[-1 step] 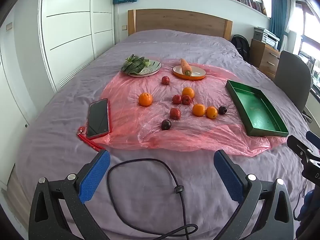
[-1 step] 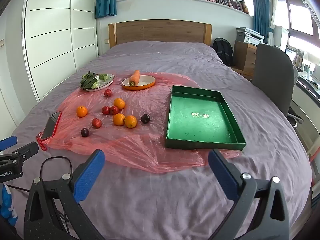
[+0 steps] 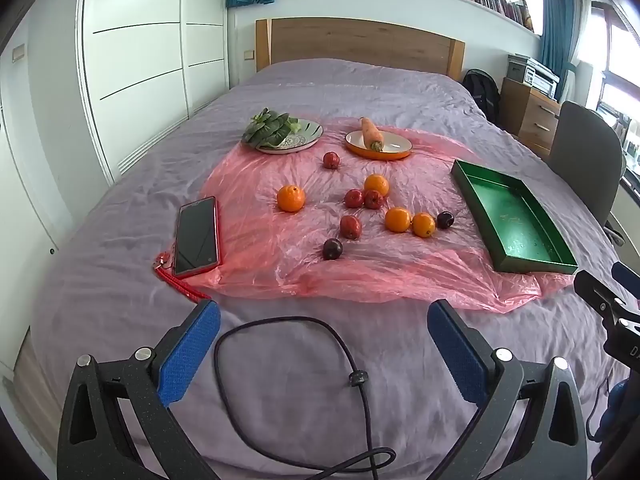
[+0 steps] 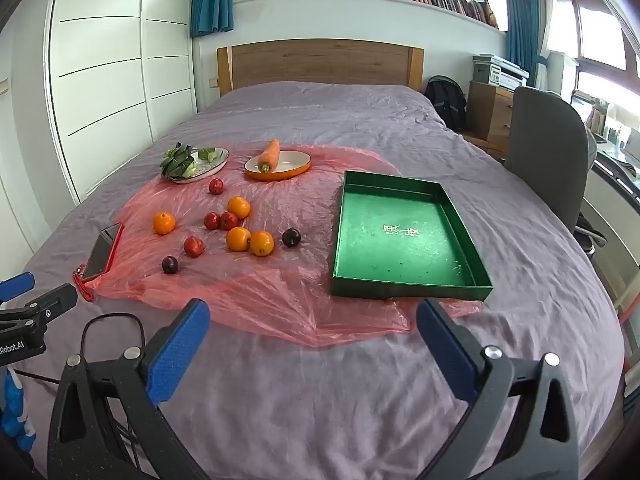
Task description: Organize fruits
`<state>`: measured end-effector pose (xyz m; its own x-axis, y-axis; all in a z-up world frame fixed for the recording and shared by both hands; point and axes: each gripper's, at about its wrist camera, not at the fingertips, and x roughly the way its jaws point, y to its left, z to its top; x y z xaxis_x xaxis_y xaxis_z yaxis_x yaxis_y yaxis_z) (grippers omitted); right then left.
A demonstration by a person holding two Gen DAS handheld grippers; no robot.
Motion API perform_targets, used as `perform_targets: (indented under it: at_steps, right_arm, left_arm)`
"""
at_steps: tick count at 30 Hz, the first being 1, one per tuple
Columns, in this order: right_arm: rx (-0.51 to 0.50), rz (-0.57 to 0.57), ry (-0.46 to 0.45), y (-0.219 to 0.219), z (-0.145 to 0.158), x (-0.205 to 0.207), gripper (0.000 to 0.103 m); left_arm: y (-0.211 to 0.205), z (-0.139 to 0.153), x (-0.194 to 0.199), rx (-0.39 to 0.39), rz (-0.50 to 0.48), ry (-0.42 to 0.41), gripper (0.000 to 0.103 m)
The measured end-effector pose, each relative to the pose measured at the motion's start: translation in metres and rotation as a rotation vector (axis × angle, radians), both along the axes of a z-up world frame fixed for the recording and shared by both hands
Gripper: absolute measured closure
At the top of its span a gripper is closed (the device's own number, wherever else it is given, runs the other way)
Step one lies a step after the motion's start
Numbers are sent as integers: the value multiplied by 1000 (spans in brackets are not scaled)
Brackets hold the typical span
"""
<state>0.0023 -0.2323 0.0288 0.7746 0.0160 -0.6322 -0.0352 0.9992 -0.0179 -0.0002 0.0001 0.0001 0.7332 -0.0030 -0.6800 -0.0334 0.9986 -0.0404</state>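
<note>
Scattered loose on a pink plastic sheet [image 4: 256,292] spread over a bed with a purple cover [image 4: 360,392]: four oranges, four red fruits and two dark plums. One orange [image 4: 164,223] alone toward the left; another [image 4: 239,207] farther back, touching a pair of red fruits [image 4: 221,220] side by side; two more oranges [image 4: 250,241] together nearer the front, with a dark plum [image 4: 291,237] just to their right. A single red fruit [image 4: 216,185] near the plates, another [image 4: 193,246] in front of the pair, and the second plum [image 4: 170,264] closest to the sheet's near edge. To the right of the fruit, an empty green tray [image 4: 404,284] (pale characters on its floor), partly on the sheet.

Behind the fruit, a patterned plate with leafy greens [image 4: 188,160] and an orange-rimmed dish carrying a carrot [image 4: 270,153]. At the sheet's left edge, a phone in a red case [image 3: 197,236], screen up, with a red strap trailing. A black cable [image 3: 288,360] looped on the cover in front.

Left gripper [image 3: 323,344] low over the bare cover, jaws spread wide, nothing between them. Right gripper [image 4: 313,340] likewise spread wide and empty, well short of the tray.
</note>
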Motion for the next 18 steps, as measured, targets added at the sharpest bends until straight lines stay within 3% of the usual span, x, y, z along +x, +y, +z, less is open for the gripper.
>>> perform_targets:
  at_steps: [18]
  right_arm:
    - [5,1,-4,0,0,1,0]
  left_arm:
    - [-2,-2,0,4,-4,4,1]
